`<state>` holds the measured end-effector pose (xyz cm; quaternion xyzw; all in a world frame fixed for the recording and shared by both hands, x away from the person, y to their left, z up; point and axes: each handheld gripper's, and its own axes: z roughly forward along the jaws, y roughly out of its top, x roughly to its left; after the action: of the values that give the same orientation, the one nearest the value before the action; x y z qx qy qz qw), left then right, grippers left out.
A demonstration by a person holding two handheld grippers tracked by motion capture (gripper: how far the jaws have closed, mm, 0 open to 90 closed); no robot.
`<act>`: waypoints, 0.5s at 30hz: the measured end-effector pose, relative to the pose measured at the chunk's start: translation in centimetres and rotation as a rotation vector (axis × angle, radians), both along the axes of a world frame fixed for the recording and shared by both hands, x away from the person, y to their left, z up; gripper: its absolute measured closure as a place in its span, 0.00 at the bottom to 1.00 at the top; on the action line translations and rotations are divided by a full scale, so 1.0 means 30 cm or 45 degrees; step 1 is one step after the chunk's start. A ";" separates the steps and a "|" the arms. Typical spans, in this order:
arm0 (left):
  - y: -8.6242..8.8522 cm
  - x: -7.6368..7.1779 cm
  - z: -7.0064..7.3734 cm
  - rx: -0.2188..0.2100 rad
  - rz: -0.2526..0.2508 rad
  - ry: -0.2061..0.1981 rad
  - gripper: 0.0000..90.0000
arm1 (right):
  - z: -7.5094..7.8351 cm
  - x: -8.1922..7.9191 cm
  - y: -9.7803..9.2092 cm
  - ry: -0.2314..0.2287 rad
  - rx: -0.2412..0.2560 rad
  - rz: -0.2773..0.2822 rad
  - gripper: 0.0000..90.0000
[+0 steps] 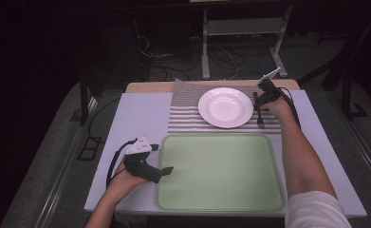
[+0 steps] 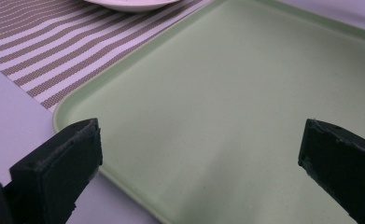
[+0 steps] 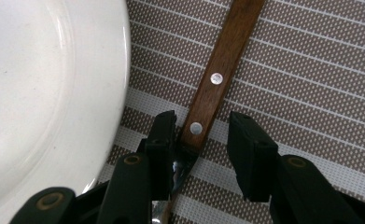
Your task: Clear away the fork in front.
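Pale grey worktop point(image 1: 140, 114), dark room behind, cables on floor at upper centre; striped brown-and-white placemat point(image 1: 185, 114); wooden-handled metal fork point(image 3: 216, 77) lies right of round white plate point(image 1: 225, 107); right hand-held gripper point(image 3: 201, 137) straddles it, jaws narrow, not clamped; left hand-held gripper point(image 2: 201, 154) wide over pale green rectangular tray point(image 1: 221, 171); no legible writing.

Counter point(image 1: 140, 111): pale lavender-white top, sitting centre frame in the high view, with a strip of bare wood showing along its far edge at the top. Lying directly on it: a striped brown-and-white placemat point(image 1: 185, 114) in the upper middle, and a pale green tray point(image 1: 221, 173) with rounded corners in the lower middle, its far edge just beside the placemat's near edge. The left part of the counter, at left of frame, is bare surface; in the left gripper view the tray's corner and the placemat's stripes lie against this same pale surface.
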<state>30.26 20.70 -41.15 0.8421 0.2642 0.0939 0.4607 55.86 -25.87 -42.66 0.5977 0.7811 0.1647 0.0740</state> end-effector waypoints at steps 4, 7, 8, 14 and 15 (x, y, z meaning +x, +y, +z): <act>0.000 0.001 -0.002 0.003 -0.001 0.003 0.00 | 0.002 0.008 0.019 0.019 -0.063 0.007 0.73; 0.000 0.001 -0.002 0.005 -0.004 0.004 0.00 | 0.004 0.010 0.021 0.030 -0.071 0.001 0.74; 0.000 0.000 -0.002 0.006 -0.005 0.004 0.00 | 0.005 0.011 0.020 0.041 -0.070 -0.007 0.75; -0.003 -0.001 -0.002 0.004 -0.008 0.007 0.00 | 0.007 0.012 0.015 0.061 -0.071 -0.031 0.82; -0.003 -0.001 -0.002 0.002 -0.009 0.007 0.00 | 0.007 0.012 0.013 0.063 -0.073 -0.030 0.83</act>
<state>30.24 20.61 -41.22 0.8437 0.2626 0.0902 0.4595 56.22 -25.49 -42.44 0.6083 0.7801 0.1266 0.0736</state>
